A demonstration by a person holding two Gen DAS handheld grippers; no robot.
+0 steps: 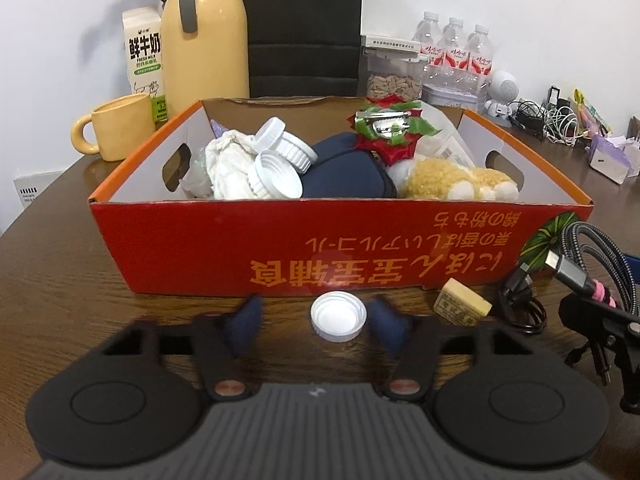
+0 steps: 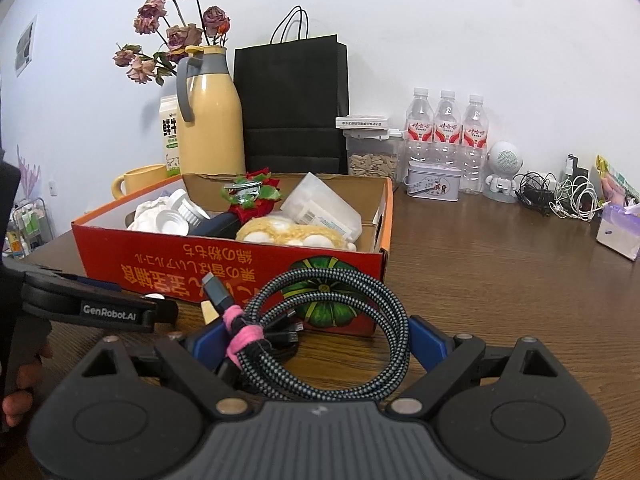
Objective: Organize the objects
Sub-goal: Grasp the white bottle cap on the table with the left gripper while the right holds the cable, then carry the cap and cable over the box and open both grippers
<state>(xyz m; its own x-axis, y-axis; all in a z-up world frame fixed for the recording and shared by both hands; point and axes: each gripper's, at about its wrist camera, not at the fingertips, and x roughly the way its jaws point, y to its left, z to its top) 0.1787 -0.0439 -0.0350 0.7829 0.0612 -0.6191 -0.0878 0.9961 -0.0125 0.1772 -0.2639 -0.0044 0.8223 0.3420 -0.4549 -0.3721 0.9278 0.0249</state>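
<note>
A white bottle cap (image 1: 339,317) lies open side up on the wooden table (image 1: 60,300), just in front of the red cardboard box (image 1: 320,240). My left gripper (image 1: 316,320) stands open around it; the right blue pad (image 1: 386,326) is almost at the cap's rim and the left pad (image 1: 248,322) is clearly apart. My right gripper (image 2: 316,340) is shut on a coiled braided cable (image 2: 332,320) bound with a pink tie (image 2: 242,338), held above the table by the box's near right corner (image 2: 376,264). That coil (image 1: 580,248) also shows at the left wrist view's right edge.
The box holds white lids (image 1: 276,160), a dark blue pouch (image 1: 344,168), a plush toy (image 1: 452,180) and a red-green bow (image 1: 384,128). A small yellow block (image 1: 464,304) and a black cord (image 1: 520,304) lie before it. Mug (image 1: 116,132), flask (image 1: 204,40), bottles (image 2: 446,132) and tangled chargers (image 2: 560,196) line the back.
</note>
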